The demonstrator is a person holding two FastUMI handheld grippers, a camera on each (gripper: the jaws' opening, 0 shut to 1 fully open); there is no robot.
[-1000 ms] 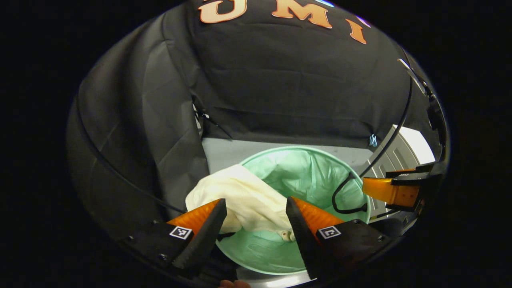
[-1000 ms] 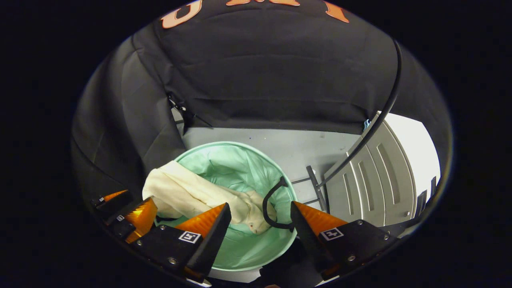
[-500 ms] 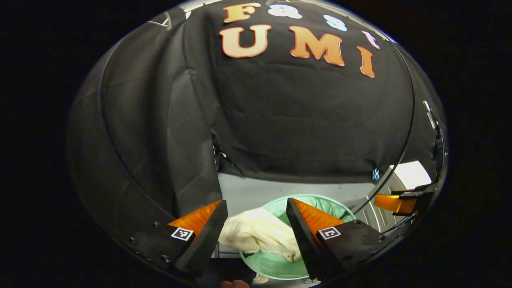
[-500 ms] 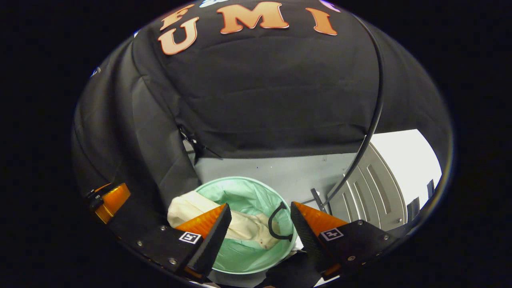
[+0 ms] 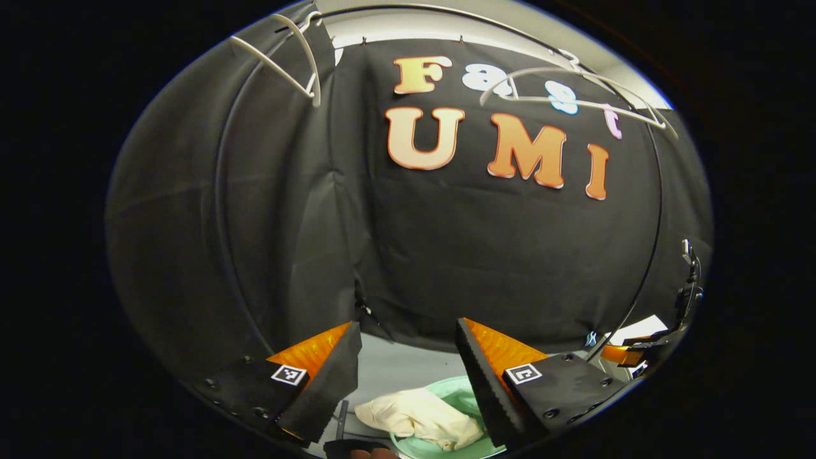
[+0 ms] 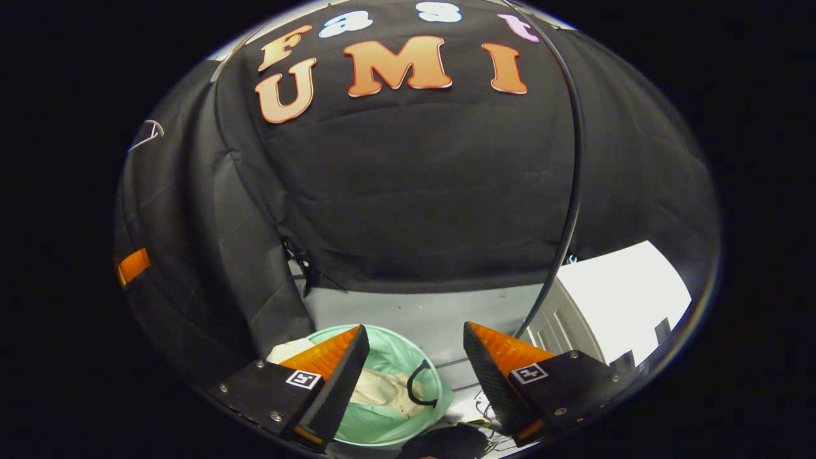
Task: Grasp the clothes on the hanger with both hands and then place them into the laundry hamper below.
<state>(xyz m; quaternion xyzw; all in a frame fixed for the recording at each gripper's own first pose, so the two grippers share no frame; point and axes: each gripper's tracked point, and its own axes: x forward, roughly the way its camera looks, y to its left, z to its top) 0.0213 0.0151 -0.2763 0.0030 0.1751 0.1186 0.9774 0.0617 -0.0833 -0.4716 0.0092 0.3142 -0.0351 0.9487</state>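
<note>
Two grippers, left gripper (image 5: 408,370) and right gripper (image 6: 415,373), gape wide and empty, each finger bearing a small square marker. Cream clothes (image 5: 417,417) drape over the green hamper's (image 6: 433,386) rim at lower centre; bare hangers (image 5: 577,95) hang at top.

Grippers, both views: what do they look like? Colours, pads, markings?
Both match. The left gripper and the right gripper each have two wedge-shaped fingers, orange on the outer faces, with black ribbed pads inside. Black bolted mounts each carry a small square black-and-white marker.
</note>
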